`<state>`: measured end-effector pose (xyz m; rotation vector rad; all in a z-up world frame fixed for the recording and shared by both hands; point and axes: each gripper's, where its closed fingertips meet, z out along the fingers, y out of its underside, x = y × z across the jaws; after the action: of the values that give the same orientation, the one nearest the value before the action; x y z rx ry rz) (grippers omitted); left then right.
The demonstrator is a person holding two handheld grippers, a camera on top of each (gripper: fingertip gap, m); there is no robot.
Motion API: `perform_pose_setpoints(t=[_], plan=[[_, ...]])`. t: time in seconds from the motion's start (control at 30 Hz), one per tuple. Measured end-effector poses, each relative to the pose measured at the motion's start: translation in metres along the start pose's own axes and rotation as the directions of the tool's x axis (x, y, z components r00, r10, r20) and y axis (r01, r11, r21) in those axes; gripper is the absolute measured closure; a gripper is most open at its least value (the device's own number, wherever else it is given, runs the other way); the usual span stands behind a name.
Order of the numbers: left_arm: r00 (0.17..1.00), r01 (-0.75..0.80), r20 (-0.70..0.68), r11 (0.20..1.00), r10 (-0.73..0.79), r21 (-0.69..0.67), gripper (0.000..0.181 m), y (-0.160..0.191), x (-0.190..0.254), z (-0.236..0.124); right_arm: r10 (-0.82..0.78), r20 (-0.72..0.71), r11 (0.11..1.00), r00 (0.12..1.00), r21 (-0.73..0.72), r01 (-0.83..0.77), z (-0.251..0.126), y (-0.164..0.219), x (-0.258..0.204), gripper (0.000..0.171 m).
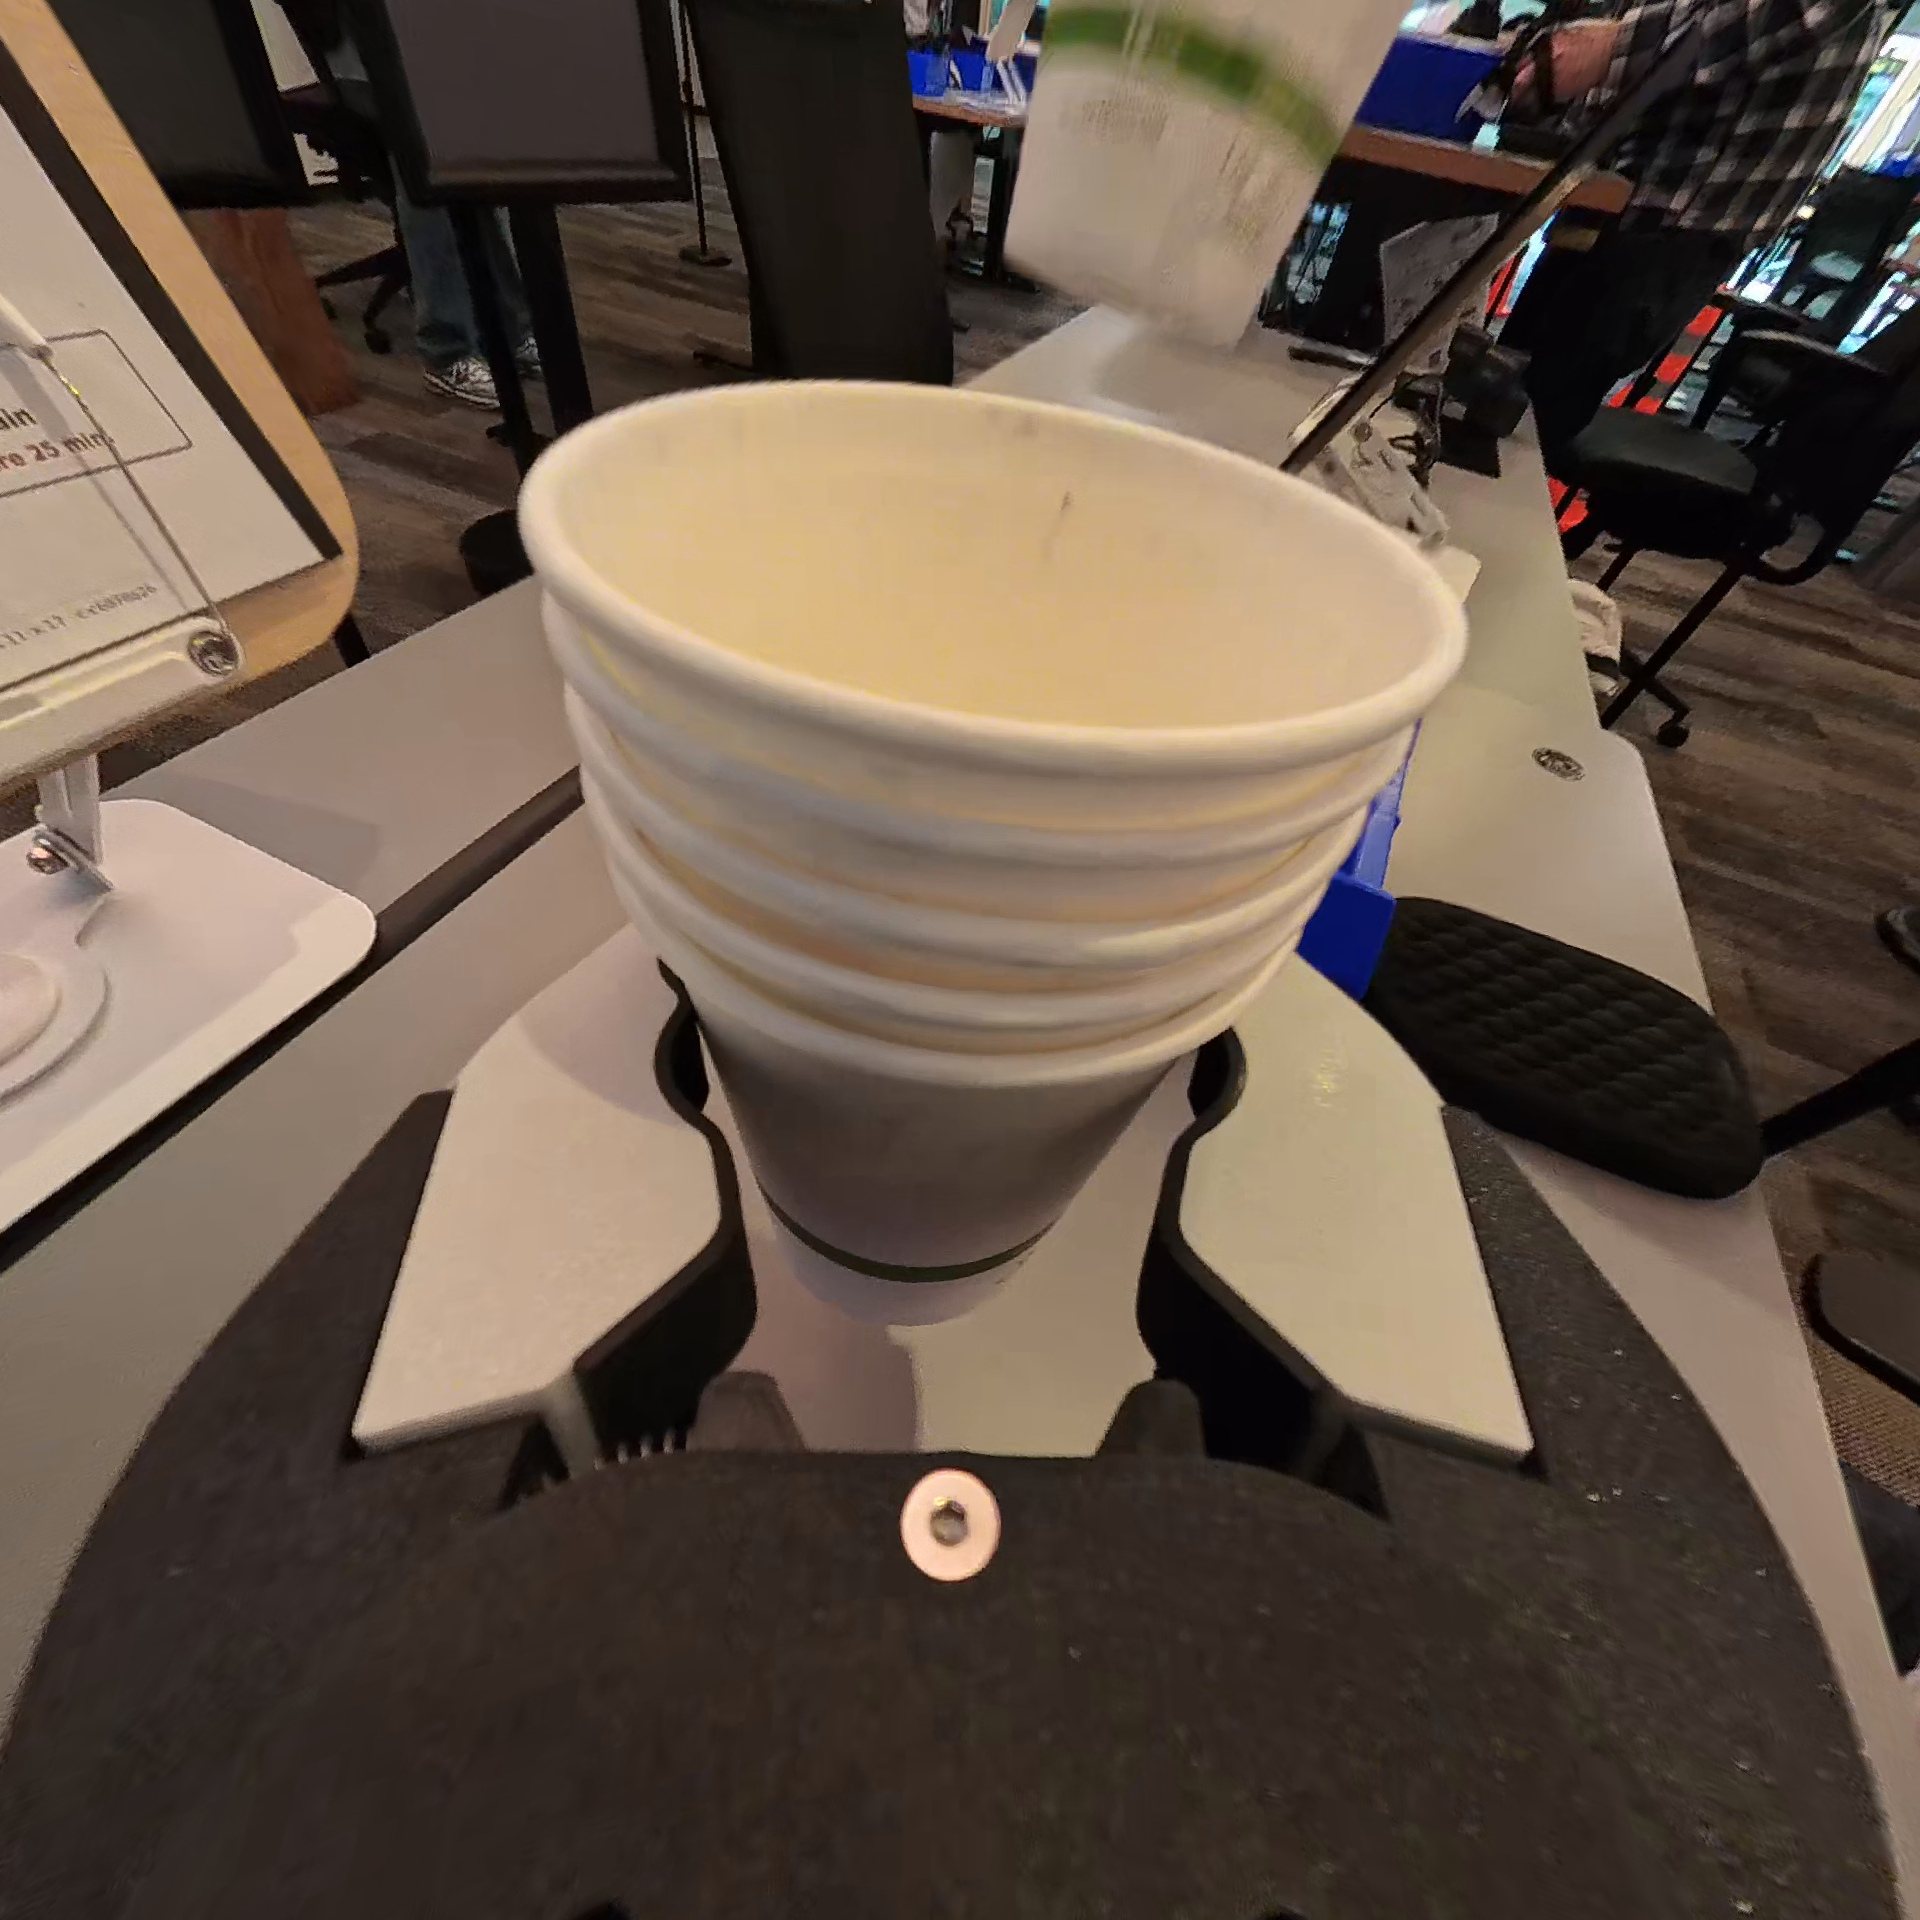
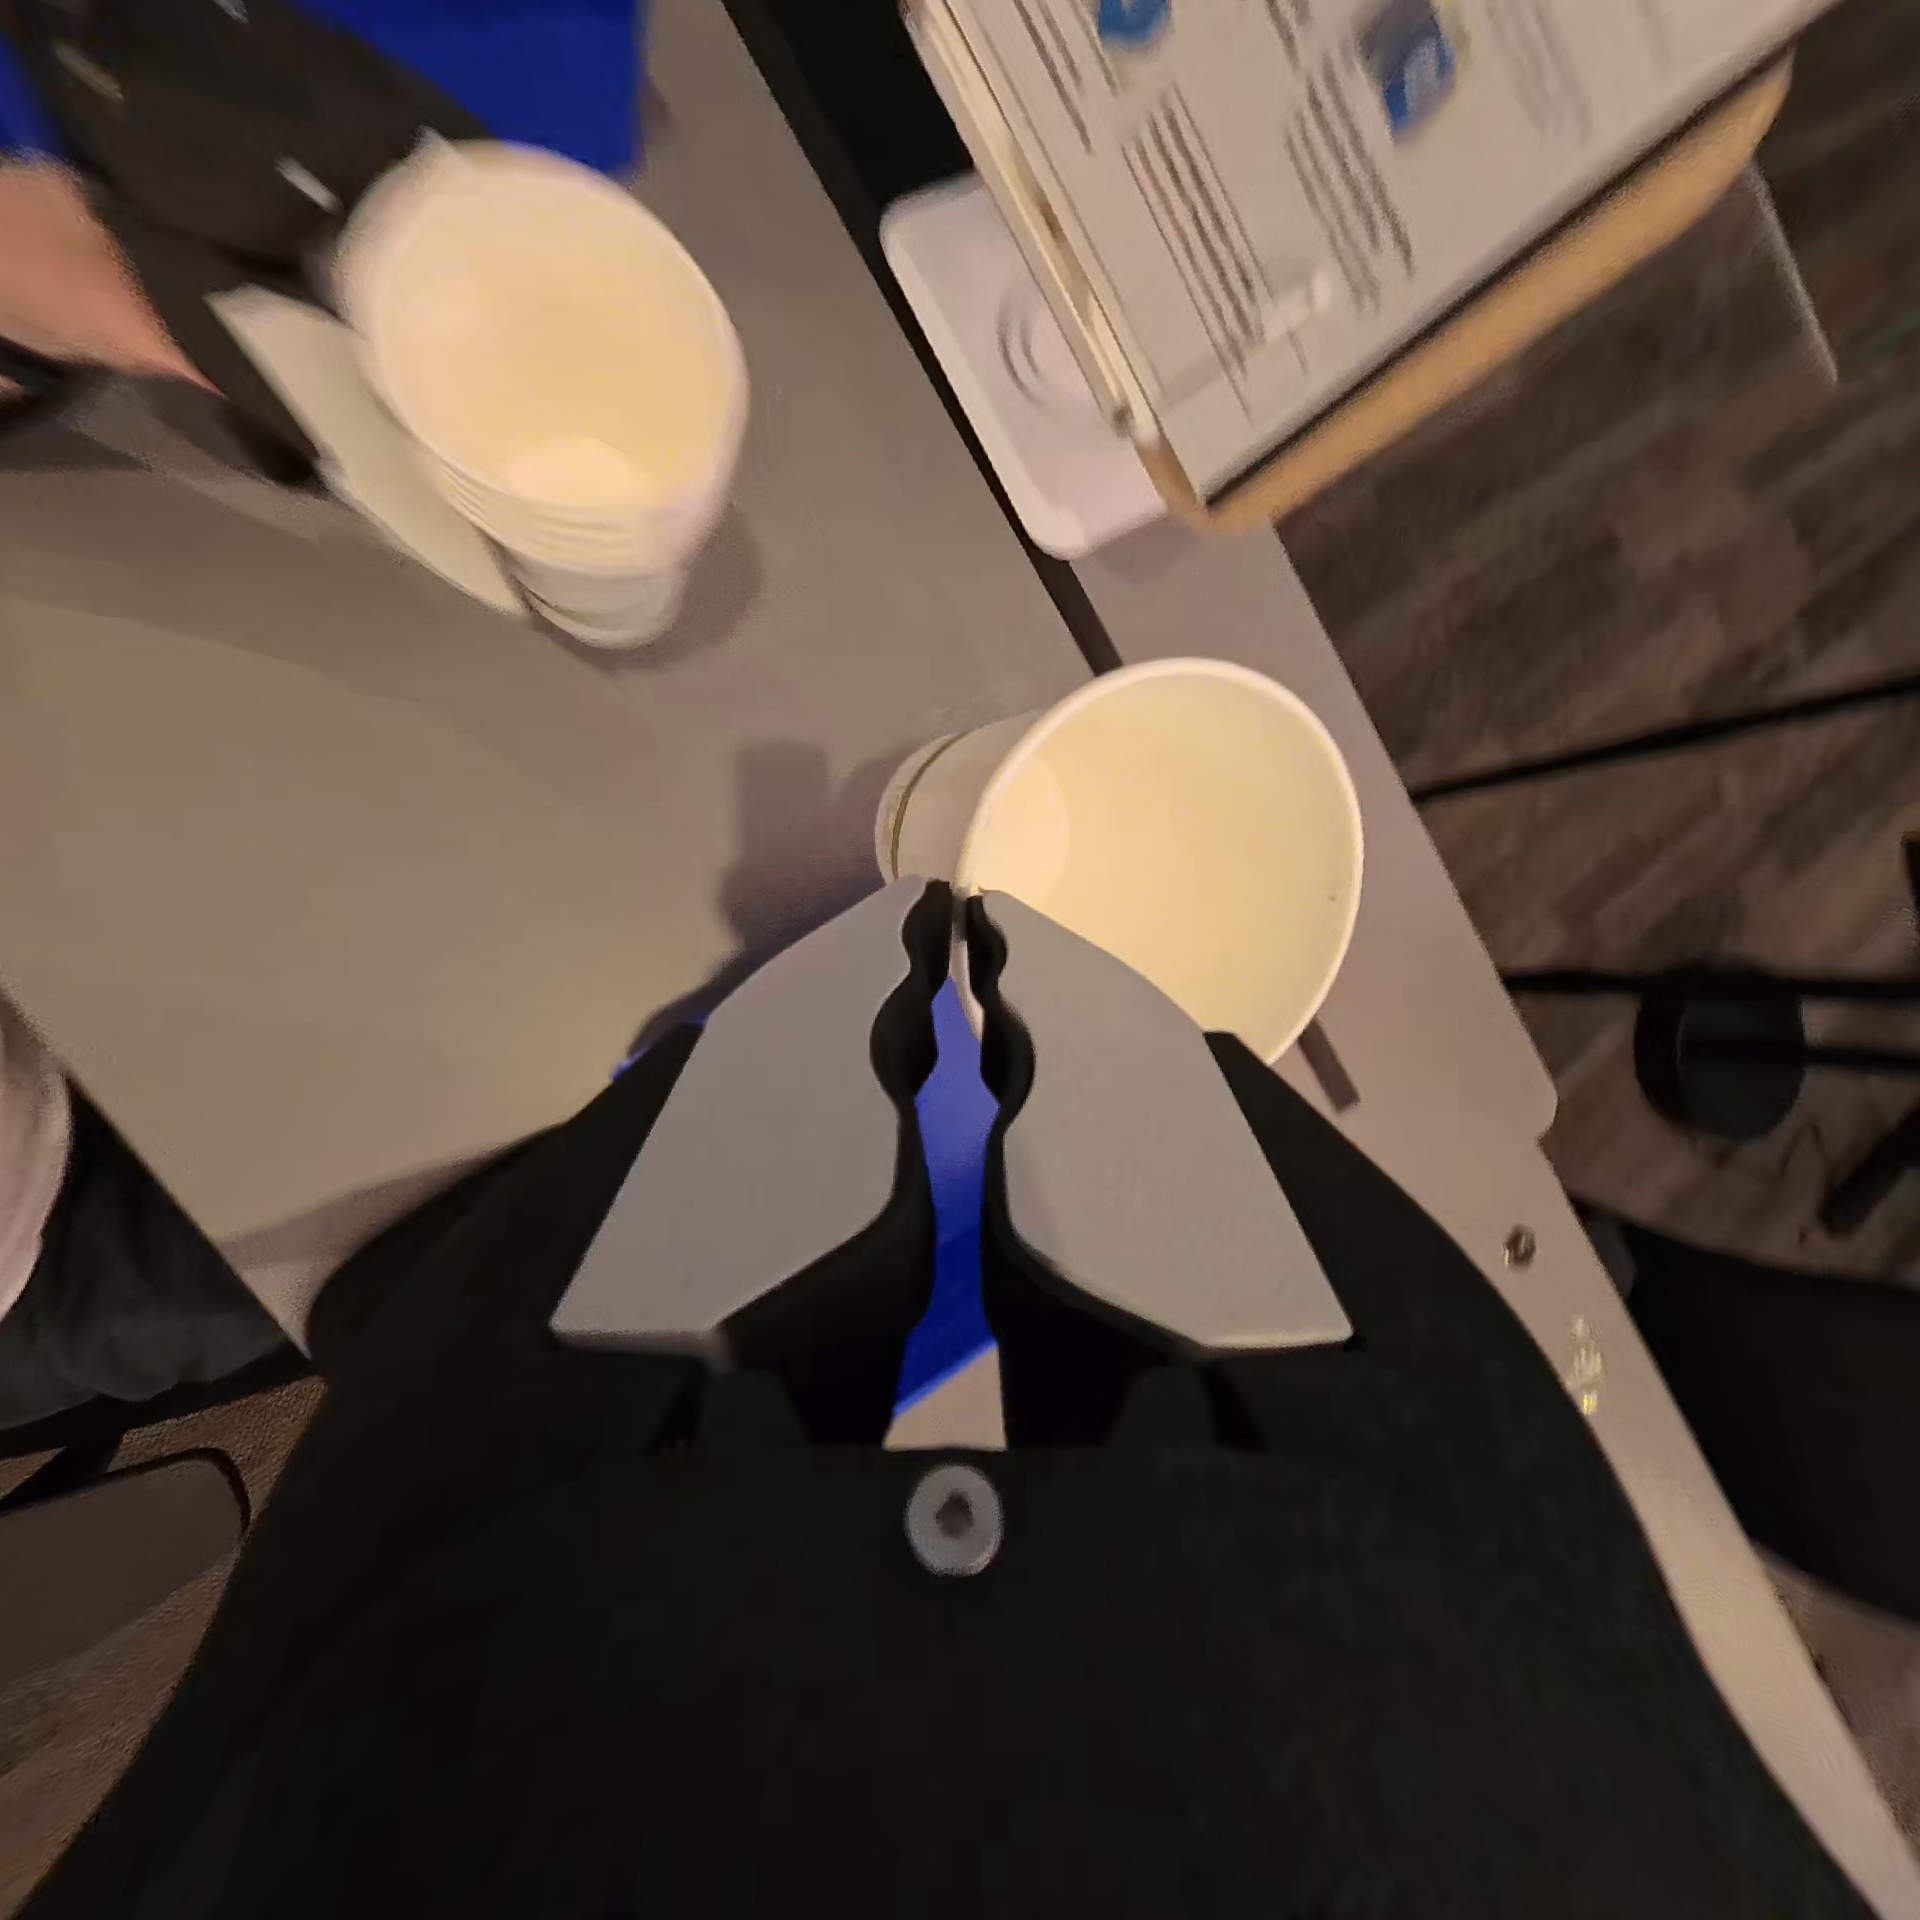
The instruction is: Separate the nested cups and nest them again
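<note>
A stack of several nested white paper cups [image 1: 966,790] stands upright between my left gripper's fingers, and my left gripper [image 1: 951,1049] is shut on its lower part, just above the grey table [image 1: 343,748]. The stack also shows, blurred, in the right wrist view [image 2: 551,384]. My right gripper [image 2: 956,904] is shut on the rim of a single white cup [image 2: 1174,862] and holds it in the air, tilted, away from the stack. That cup shows blurred, with a green band, at the top of the left wrist view [image 1: 1174,156].
A sign holder on a white base [image 1: 156,966] stands on the table's left; it also shows in the right wrist view [image 2: 1039,416]. A blue bin [image 1: 1351,914] and a black mesh pad [image 1: 1558,1049] lie right of the stack. Chairs, desks and a person stand beyond.
</note>
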<state>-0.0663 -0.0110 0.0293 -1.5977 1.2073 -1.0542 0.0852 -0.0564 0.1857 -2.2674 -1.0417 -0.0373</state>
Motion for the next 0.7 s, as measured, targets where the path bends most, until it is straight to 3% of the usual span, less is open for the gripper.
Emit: perform_pose_setpoints(t=[0.13, 0.3, 0.5, 0.7], plan=[[1.0, -0.009, 0.003, 1.0, 0.009, 0.029, 0.088, -0.01, 0.0, -0.01, 0.087, -0.062, 0.981, 0.994, -0.167, -0.096, 0.057, 0.076, 0.034, 0.168], [0.999, -0.038, 0.018, 0.997, 0.037, 0.06, 0.088, -0.022, 0.002, -0.021, 0.138, -0.015, 0.964, 0.99, -0.226, -0.138, 0.136, 0.128, 0.04, 0.168], [0.998, -0.054, 0.031, 0.996, 0.052, 0.067, 0.088, -0.025, 0.002, -0.025, 0.082, 0.021, 0.957, 0.996, -0.282, -0.073, 0.195, 0.142, 0.034, 0.168], [0.998, -0.057, 0.03, 0.996, 0.055, 0.064, 0.088, -0.024, 0.002, -0.025, 0.003, 0.041, 0.957, 0.999, -0.289, 0.009, 0.214, 0.134, 0.028, 0.167]])
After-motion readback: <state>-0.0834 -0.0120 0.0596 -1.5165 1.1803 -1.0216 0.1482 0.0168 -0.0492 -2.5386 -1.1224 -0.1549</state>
